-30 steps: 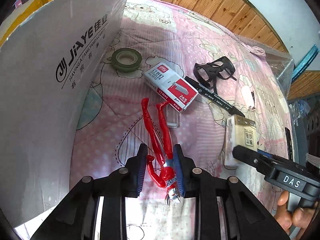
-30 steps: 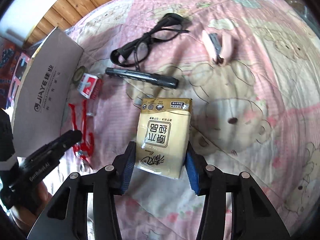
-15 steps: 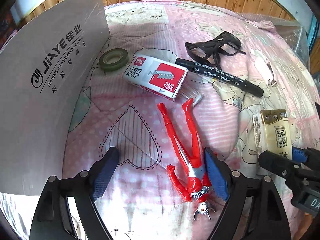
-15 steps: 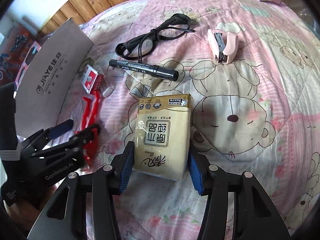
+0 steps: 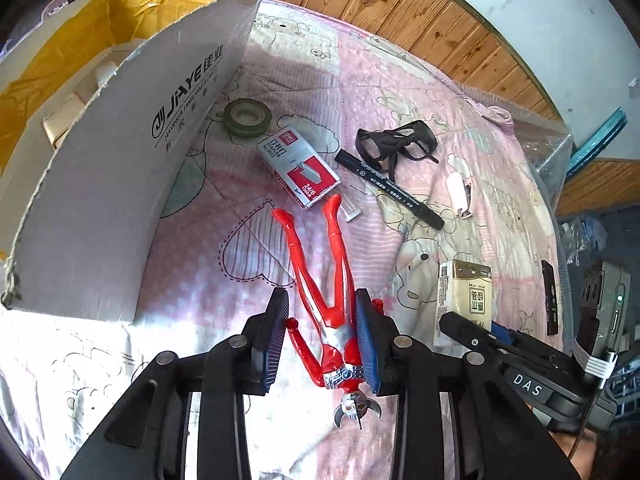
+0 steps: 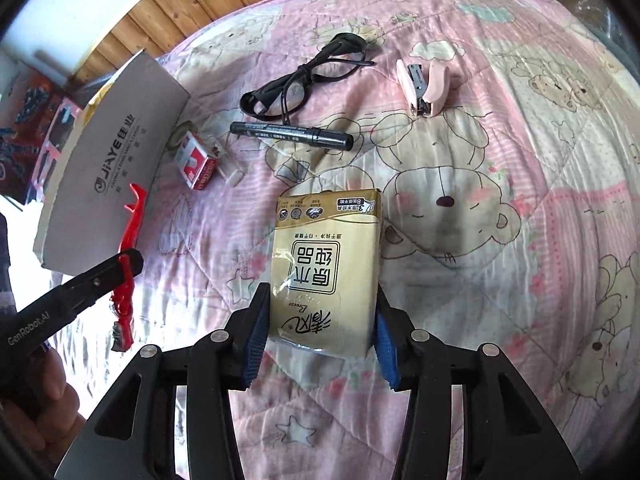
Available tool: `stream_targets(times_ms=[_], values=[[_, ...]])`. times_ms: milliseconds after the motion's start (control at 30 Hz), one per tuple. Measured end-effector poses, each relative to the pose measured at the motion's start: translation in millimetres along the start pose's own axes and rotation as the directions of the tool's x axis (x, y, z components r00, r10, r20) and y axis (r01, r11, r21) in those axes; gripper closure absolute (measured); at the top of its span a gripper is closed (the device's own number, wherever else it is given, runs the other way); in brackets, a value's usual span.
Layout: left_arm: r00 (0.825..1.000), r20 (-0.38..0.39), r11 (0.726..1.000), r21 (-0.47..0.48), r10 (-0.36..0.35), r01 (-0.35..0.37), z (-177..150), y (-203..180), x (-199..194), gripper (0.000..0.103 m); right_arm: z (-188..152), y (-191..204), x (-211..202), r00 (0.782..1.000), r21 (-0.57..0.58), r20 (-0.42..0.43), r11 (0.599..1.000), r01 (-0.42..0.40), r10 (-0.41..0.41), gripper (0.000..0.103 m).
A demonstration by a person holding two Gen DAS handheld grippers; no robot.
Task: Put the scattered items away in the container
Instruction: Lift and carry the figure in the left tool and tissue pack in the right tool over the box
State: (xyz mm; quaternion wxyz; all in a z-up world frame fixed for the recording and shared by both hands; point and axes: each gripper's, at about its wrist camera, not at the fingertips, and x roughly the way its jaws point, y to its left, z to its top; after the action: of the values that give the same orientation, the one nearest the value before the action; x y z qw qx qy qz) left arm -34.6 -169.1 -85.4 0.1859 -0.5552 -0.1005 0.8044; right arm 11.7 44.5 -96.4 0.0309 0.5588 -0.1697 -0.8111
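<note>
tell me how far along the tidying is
Early. The cardboard box shows only pale packaging inside. In hand: left tongs straddle the red figure, right tongs grip the tissue pack. Left on the quilt: tape roll, staple box, marker, glasses, pink stapler.

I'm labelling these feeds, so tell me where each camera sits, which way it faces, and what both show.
Left wrist: sits on the left tongs, looking forward over the red figure toward the cardboard box; its own fingers show, plus the right tongs.
Right wrist: sits on the right tongs, facing the tissue pack on the quilt; a hand shows.
Shared: figure, pack, box, marker, glasses.
</note>
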Motion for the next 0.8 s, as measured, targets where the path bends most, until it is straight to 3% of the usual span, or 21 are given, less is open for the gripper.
stream_targets(times_ms=[400, 800], values=[[0.99, 0.009, 0.978, 0.155, 0.143, -0.142, 8, -38, -45, 0.069, 3, 26, -43, 0.999, -0.017, 0.045, 1.0, -0.017, 0.018, 0.054], [0.99, 0.029, 0.98, 0.144, 0.135, -0.137, 8, -30, -75, 0.069, 4, 67, -59, 0.999, -0.106, 0.036, 0.994, -0.014, 0.018, 0.054]])
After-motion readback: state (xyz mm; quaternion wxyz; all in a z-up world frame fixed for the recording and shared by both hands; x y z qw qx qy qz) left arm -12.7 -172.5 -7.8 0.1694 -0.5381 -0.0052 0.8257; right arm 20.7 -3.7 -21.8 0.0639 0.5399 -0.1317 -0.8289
